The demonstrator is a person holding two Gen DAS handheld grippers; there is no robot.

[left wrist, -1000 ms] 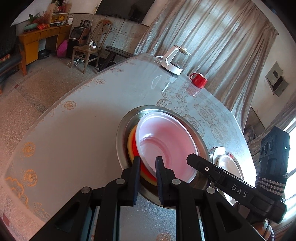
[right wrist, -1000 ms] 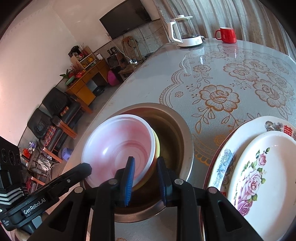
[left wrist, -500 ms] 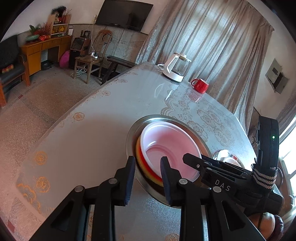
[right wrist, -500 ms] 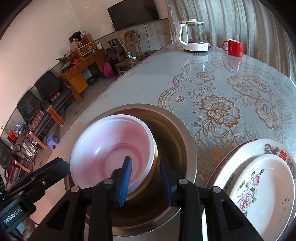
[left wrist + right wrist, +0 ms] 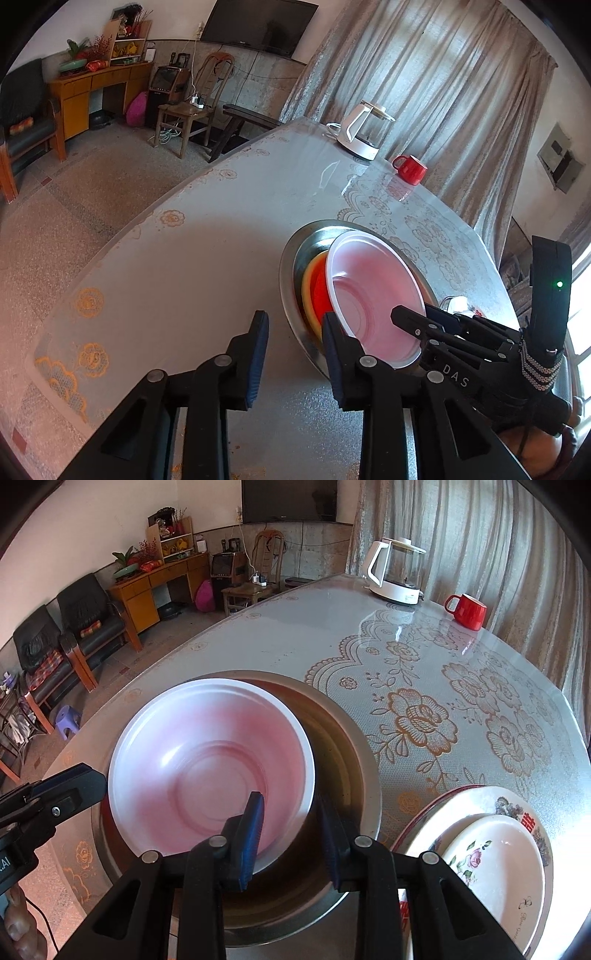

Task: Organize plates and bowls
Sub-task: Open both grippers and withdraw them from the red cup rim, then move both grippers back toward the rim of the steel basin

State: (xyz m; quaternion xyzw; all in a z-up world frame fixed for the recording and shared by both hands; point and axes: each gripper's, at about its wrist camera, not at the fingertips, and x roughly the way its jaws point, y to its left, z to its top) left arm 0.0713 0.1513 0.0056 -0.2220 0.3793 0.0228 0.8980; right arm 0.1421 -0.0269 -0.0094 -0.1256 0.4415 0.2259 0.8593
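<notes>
A pink plastic bowl lies on top of an orange bowl and a yellow bowl, all inside a large steel basin. The pink bowl leans on the left side of the basin in the right wrist view. My left gripper is open and empty at the basin's near rim. My right gripper is open and empty, just above the pink bowl's near edge. Two flowered plates are stacked at the lower right.
A white kettle and a red mug stand at the table's far side. The table's curved edge runs along the left, with floor, chairs and a wooden cabinet beyond.
Both grippers have opened wider and pulled back from the pink bowl. The bowl now rests free in the basin.
</notes>
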